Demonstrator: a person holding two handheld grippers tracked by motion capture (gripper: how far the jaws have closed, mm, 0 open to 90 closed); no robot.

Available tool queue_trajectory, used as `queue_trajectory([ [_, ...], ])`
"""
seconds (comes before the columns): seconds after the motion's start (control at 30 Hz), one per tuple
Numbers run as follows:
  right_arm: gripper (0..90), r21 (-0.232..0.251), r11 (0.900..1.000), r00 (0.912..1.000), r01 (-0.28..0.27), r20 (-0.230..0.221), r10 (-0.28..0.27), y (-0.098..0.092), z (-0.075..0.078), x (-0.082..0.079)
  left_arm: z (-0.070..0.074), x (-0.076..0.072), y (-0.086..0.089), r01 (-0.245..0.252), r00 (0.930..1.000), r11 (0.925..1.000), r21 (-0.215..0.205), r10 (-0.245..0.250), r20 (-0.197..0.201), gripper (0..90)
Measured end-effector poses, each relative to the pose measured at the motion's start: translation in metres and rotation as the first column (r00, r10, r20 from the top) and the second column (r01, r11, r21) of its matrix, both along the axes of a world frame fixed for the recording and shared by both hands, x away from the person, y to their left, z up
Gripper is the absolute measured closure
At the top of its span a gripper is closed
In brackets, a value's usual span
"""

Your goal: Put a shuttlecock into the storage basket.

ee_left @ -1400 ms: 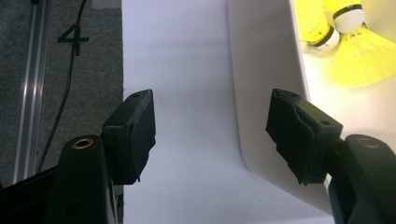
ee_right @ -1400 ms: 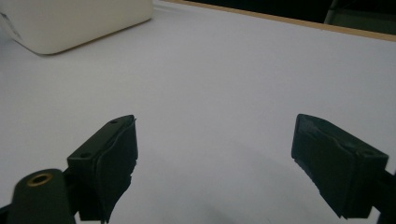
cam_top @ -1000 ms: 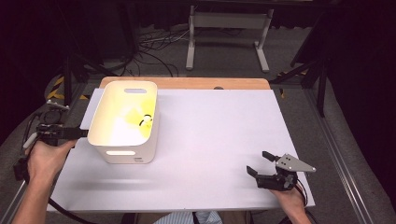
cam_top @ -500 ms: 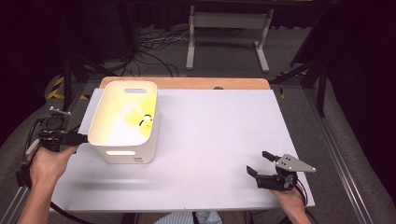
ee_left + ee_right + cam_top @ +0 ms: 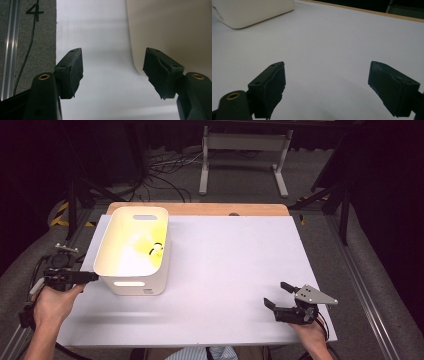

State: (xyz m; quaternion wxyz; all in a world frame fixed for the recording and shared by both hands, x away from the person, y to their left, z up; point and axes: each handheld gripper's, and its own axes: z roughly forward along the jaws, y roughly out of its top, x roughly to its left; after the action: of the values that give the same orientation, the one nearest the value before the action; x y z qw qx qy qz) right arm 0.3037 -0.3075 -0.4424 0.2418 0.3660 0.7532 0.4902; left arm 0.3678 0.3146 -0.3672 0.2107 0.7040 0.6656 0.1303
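One white tub, far left on one white table; one small yellow-and-black item inside it, kind unclear. Two hand-held grippers: left gripper at the near-left edge, right gripper near right

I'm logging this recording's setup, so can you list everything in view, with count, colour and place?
Table: one, white top with a wooden strip along the far edge, centre of the high view.
Bin: one, cream-white with handle slots, far left part of the table; its inside glows yellow.
Small item: one, black and yellow, inside the bin; too small to identify.
Stand: one, light grey metal, on the floor beyond the table.
Cables: several, black, on the floor behind the table.
Left gripper: one, black, at the table's left edge beside the bin, jaws open.
Right gripper: one, black with a grey plate, near right corner, jaws open.
Hands: two, one holding each gripper.
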Motion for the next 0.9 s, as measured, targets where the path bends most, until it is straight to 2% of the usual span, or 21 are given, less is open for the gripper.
queue_trajectory([
  [0.9,15.0,-0.002,1.000,1.0000,0.001,0.001,-0.001,0.000,0.000,0.000,-0.024,-0.023,-0.012,0.036,0.9992,0.9993,-0.003,-0.036,-0.018,32.9],
])
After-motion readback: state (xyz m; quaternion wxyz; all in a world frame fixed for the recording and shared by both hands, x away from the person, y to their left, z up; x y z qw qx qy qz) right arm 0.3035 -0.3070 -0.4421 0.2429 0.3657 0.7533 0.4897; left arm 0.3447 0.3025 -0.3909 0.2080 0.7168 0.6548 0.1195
